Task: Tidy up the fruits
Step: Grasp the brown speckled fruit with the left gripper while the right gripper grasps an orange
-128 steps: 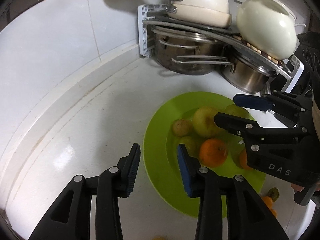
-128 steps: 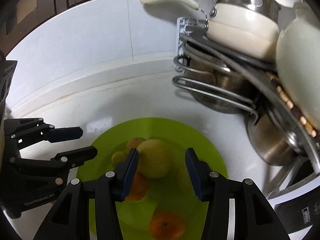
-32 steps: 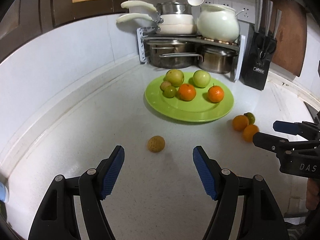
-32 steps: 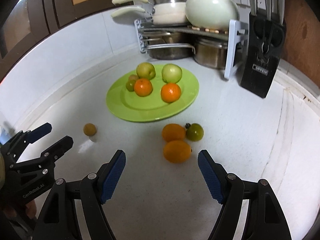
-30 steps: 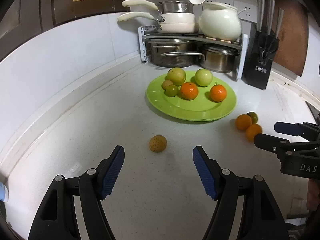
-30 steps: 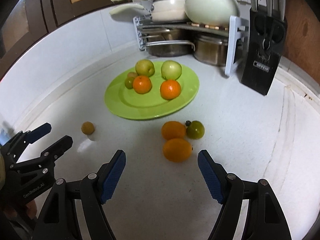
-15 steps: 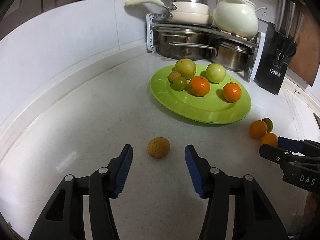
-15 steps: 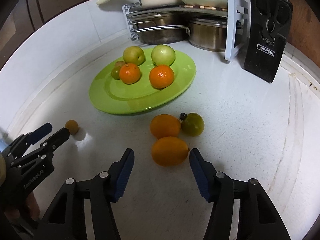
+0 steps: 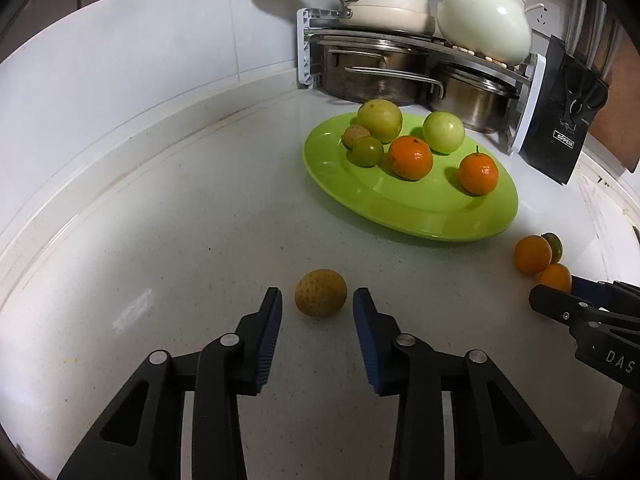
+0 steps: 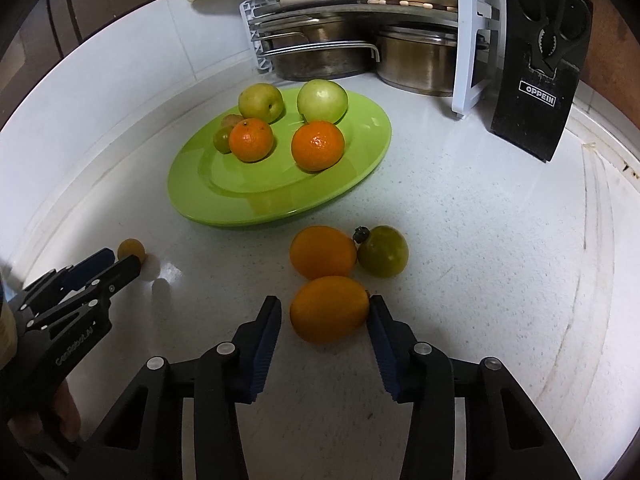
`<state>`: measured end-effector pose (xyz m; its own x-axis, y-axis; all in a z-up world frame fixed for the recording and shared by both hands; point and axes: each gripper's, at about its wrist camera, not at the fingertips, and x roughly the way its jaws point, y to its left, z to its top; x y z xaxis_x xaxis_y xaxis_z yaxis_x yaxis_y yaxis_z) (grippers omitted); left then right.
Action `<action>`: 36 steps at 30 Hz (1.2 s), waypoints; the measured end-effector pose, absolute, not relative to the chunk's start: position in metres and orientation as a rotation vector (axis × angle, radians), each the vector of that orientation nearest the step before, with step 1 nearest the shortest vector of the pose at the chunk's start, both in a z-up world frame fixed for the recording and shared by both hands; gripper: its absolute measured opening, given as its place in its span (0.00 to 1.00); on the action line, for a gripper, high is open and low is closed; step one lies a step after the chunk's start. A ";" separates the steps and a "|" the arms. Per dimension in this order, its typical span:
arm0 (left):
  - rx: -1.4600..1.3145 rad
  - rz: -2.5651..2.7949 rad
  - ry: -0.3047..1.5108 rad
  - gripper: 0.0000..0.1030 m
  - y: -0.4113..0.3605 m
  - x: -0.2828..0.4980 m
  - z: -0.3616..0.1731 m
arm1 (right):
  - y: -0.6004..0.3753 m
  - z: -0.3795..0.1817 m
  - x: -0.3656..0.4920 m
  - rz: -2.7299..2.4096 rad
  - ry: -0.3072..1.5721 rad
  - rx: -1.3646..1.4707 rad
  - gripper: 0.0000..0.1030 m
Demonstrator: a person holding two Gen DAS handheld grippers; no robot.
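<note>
The left hand-held gripper [image 9: 316, 302] is closing around a small brown fruit [image 9: 320, 292] on the white counter [image 9: 180, 240] — its pads stand just beside the fruit, not yet pressing. The green plate [image 9: 416, 212] with six fruits lies at about one o'clock. The right wrist view gives what the left barely catches: the right hand-held gripper [image 10: 325, 310], also closing, flanks an oval orange fruit [image 10: 329, 308] — the right pad seems to touch, the left stands just clear. Touching it at twelve o'clock sits a round orange fruit [image 10: 322, 252], and beside that a green tomato-like fruit [image 10: 383, 251].
</note>
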<state>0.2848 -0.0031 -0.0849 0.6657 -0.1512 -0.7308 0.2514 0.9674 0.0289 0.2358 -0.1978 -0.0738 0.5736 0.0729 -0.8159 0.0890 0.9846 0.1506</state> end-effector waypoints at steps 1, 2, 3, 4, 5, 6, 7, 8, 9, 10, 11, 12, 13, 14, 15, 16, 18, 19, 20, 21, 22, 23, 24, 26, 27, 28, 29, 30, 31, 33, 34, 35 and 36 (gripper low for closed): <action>0.134 -0.227 0.812 0.33 -0.004 0.286 -0.085 | -0.198 -0.074 0.237 -0.009 0.963 0.183 0.38; 0.136 -0.227 0.812 0.32 -0.004 0.286 -0.085 | -0.198 -0.074 0.236 -0.007 0.964 0.184 0.38; 0.136 -0.230 0.813 0.32 -0.005 0.287 -0.086 | -0.198 -0.074 0.237 -0.007 0.964 0.185 0.38; 0.136 -0.232 0.815 0.31 -0.005 0.287 -0.086 | -0.198 -0.074 0.237 -0.007 0.963 0.185 0.38; 0.135 -0.234 0.820 0.30 -0.005 0.288 -0.087 | -0.198 -0.074 0.237 -0.007 0.963 0.184 0.38; 0.133 -0.237 0.822 0.30 -0.005 0.288 -0.087 | -0.198 -0.074 0.237 -0.007 0.963 0.183 0.38; 0.132 -0.239 0.823 0.29 -0.004 0.289 -0.087 | -0.198 -0.074 0.237 -0.007 0.963 0.183 0.38; 0.132 -0.239 0.825 0.28 -0.004 0.289 -0.087 | -0.198 -0.074 0.236 -0.007 0.963 0.183 0.38; 0.132 -0.240 0.824 0.28 -0.005 0.289 -0.088 | -0.198 -0.074 0.237 -0.007 0.963 0.182 0.38; 0.132 -0.243 0.824 0.28 -0.005 0.290 -0.088 | -0.198 -0.074 0.237 -0.006 0.962 0.182 0.38; 0.134 -0.245 0.823 0.28 -0.005 0.289 -0.088 | -0.198 -0.074 0.237 -0.005 0.962 0.183 0.38; 0.135 -0.249 0.823 0.28 -0.005 0.289 -0.088 | -0.197 -0.074 0.237 -0.006 0.962 0.184 0.38; 0.134 -0.255 0.822 0.28 -0.006 0.288 -0.087 | -0.197 -0.074 0.237 -0.004 0.962 0.186 0.38; 0.131 -0.259 0.820 0.28 -0.005 0.287 -0.085 | -0.198 -0.074 0.236 -0.003 0.963 0.189 0.38; 0.128 -0.265 0.818 0.28 -0.005 0.285 -0.084 | -0.198 -0.074 0.236 -0.003 0.963 0.193 0.38; 0.128 -0.268 0.816 0.28 -0.005 0.284 -0.082 | -0.199 -0.074 0.236 -0.001 0.963 0.196 0.38; 0.135 -0.270 0.812 0.28 -0.007 0.281 -0.080 | -0.200 -0.073 0.235 -0.001 0.960 0.200 0.38; 0.135 -0.271 0.812 0.28 -0.007 0.279 -0.079 | -0.201 -0.073 0.234 -0.001 0.958 0.200 0.38; 0.132 -0.275 0.814 0.28 -0.007 0.277 -0.078 | -0.201 -0.072 0.234 -0.001 0.956 0.198 0.38; 0.130 -0.277 0.815 0.28 -0.007 0.275 -0.077 | -0.201 -0.071 0.233 0.001 0.954 0.198 0.38; 0.130 -0.279 0.816 0.28 -0.007 0.274 -0.077 | -0.202 -0.071 0.232 0.002 0.953 0.199 0.38; 0.130 -0.281 0.818 0.28 -0.008 0.272 -0.076 | -0.202 -0.070 0.231 0.004 0.952 0.198 0.38; 0.130 -0.283 0.818 0.28 -0.008 0.270 -0.075 | -0.202 -0.070 0.230 0.006 0.951 0.200 0.38; 0.124 -0.284 0.817 0.28 -0.009 0.267 -0.072 | -0.202 -0.068 0.229 0.008 0.947 0.200 0.38; 0.122 -0.286 0.817 0.28 -0.009 0.266 -0.071 | -0.202 -0.067 0.228 0.010 0.944 0.199 0.38; 0.120 -0.289 0.816 0.28 -0.009 0.265 -0.069 | -0.202 -0.066 0.227 0.011 0.942 0.199 0.38; 0.120 -0.290 0.814 0.28 -0.010 0.263 -0.067 | -0.202 -0.065 0.226 0.013 0.939 0.199 0.38; 0.120 -0.290 0.809 0.28 -0.010 0.261 -0.065 | -0.203 -0.064 0.225 0.015 0.936 0.200 0.38; 0.120 -0.291 0.807 0.28 -0.010 0.260 -0.064 | -0.203 -0.063 0.224 0.016 0.933 0.201 0.38; 0.118 -0.294 0.805 0.28 -0.011 0.256 -0.061 | -0.203 -0.061 0.223 0.020 0.928 0.200 0.38; 0.115 -0.295 0.806 0.28 -0.012 0.256 -0.060 | -0.203 -0.060 0.222 0.022 0.924 0.201 0.38; 0.113 -0.297 0.808 0.28 -0.012 0.254 -0.059 | -0.203 -0.059 0.221 0.026 0.921 0.198 0.38; 0.111 -0.298 0.809 0.28 -0.012 0.251 -0.058 | -0.203 -0.059 0.221 0.029 0.920 0.197 0.38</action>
<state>0.2511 -0.0124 -0.0576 0.6514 -0.2198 -0.7262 0.3039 0.9526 -0.0157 0.2210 -0.2029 -0.0588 0.6067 0.1089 -0.7875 0.0596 0.9815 0.1817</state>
